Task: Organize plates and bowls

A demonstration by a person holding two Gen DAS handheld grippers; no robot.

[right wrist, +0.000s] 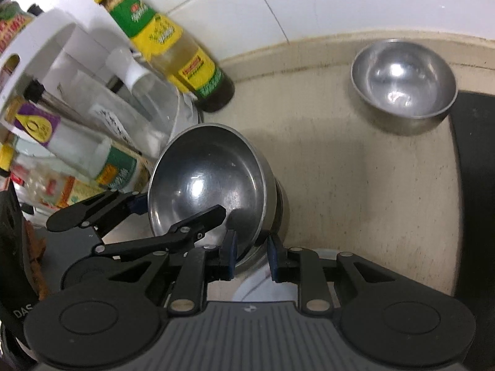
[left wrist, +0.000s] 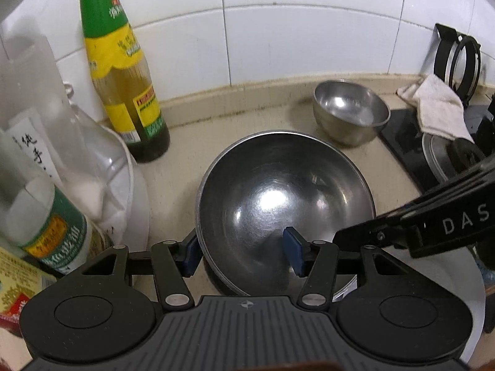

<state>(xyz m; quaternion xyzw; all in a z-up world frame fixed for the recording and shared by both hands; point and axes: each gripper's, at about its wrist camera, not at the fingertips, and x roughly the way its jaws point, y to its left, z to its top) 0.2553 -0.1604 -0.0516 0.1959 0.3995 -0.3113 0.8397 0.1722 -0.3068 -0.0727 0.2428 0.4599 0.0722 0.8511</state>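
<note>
Left gripper (left wrist: pixel 244 253) spread across large steel bowl (left wrist: pixel 284 204) rim; right gripper (right wrist: pixel 251 255) spread astride same rim, neither pinching

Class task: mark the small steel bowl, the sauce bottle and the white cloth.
small steel bowl (left wrist: pixel 351 109): left wrist view, inner wall.
sauce bottle (left wrist: pixel 122 71): left wrist view, label.
white cloth (left wrist: pixel 439 108): left wrist view, folded middle.

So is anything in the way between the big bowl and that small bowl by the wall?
Nothing visible: only bare counter lies between the big bowl and the small bowl. The sauce bottle stands off to the left.
</note>
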